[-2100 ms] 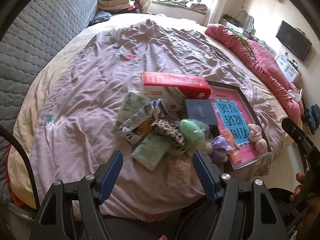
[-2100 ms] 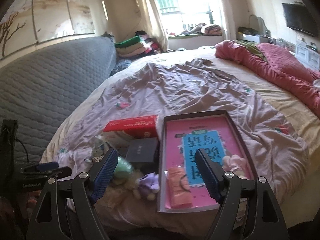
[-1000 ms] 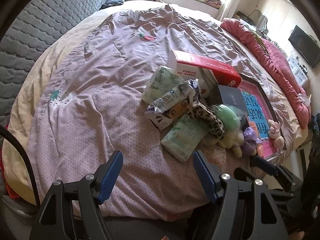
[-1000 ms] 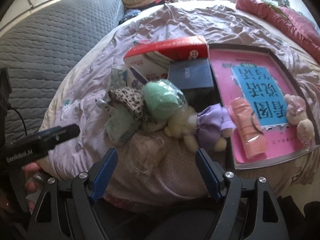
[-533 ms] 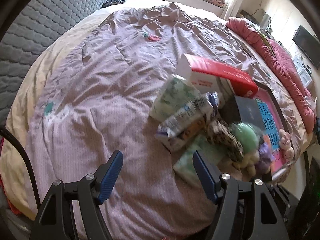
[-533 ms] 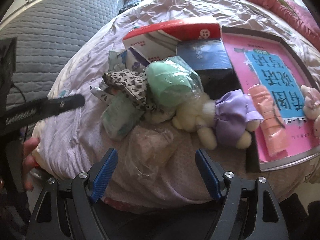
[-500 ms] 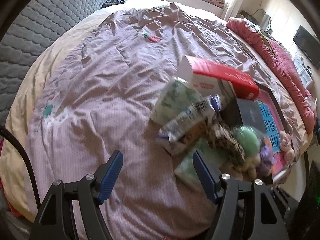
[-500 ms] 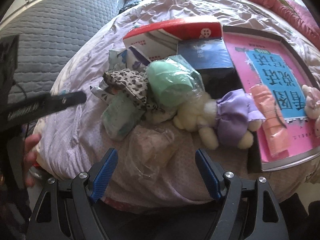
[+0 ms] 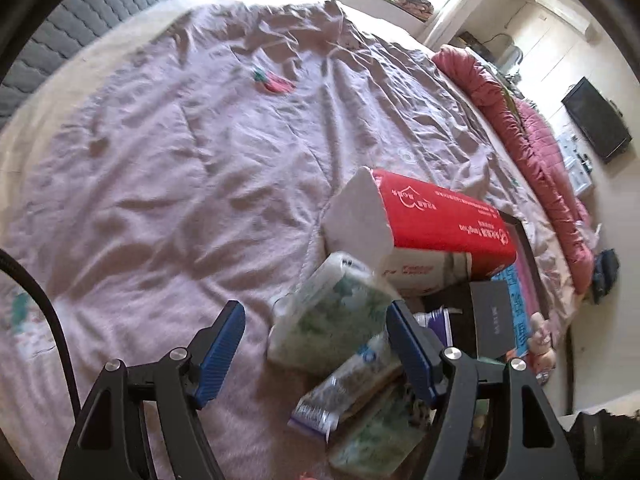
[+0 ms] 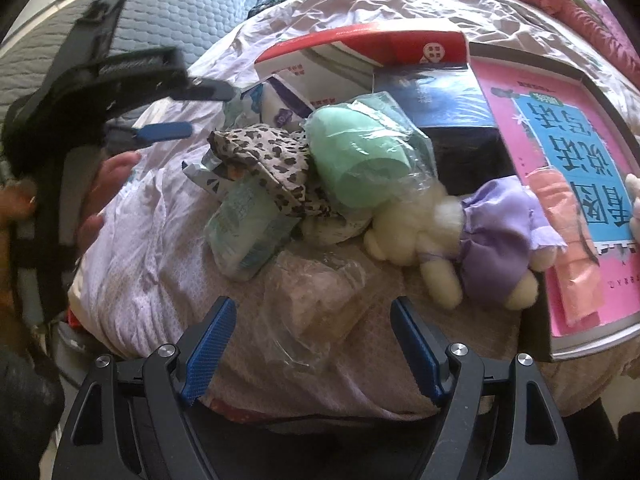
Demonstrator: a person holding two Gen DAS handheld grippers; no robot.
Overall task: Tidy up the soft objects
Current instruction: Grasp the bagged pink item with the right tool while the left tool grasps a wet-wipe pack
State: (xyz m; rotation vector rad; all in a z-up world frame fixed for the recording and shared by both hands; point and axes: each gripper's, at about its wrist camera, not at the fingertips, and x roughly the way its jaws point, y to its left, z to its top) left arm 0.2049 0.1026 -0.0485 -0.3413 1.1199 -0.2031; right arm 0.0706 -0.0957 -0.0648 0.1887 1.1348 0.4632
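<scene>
Our left gripper is now much closer to the pile than a moment ago. Its fingers are spread wide, and a green tissue pack sits between them, not pinched. The red box is just past that pack.

Our right gripper has moved closer too. Its fingers are spread wide over a clear plastic bag, not squeezing it. Ahead of it lie the spotted cloth, the green roll and the white toy in a purple dress.

The pile looks blurry from the left. The pink tray is cut off at the right edge.
</scene>
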